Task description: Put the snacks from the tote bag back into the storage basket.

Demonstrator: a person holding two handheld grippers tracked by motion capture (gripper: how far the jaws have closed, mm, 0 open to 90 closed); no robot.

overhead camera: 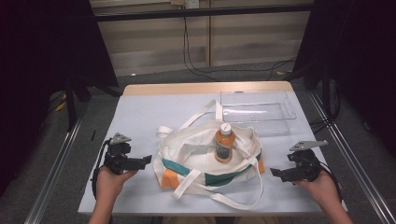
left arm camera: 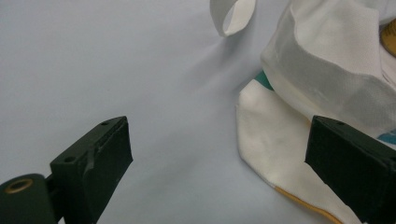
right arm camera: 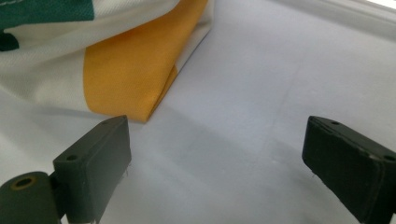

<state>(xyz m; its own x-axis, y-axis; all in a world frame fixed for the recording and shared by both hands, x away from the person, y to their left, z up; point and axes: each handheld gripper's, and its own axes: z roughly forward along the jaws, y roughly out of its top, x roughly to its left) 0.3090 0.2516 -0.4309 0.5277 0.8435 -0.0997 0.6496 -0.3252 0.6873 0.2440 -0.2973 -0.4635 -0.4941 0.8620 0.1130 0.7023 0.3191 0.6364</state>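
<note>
A: Bag (overhead camera: 205, 161) sits mid-table from above, bottle (overhead camera: 223, 145) upright inside; we hold the left gripper (overhead camera: 145, 160) and right gripper (overhead camera: 275, 173) at its sides, both spread and empty.

B: Left gripper view: soft cloth rim (left arm camera: 327, 79) near our open jaws. It'll sag, so we'd pinch the rim.

A: Right gripper view: orange corner (right arm camera: 135, 70) just ahead, jaws wide. The bottle likely adds weight, so we'd lift both sides evenly.

Lower left and lower right of the high view: matte black two-jaw left gripper (overhead camera: 148, 160) and right gripper (overhead camera: 273, 172), each topped by a grey triangular plate, trailing black cable; blocky jaws show screw holes.
</note>
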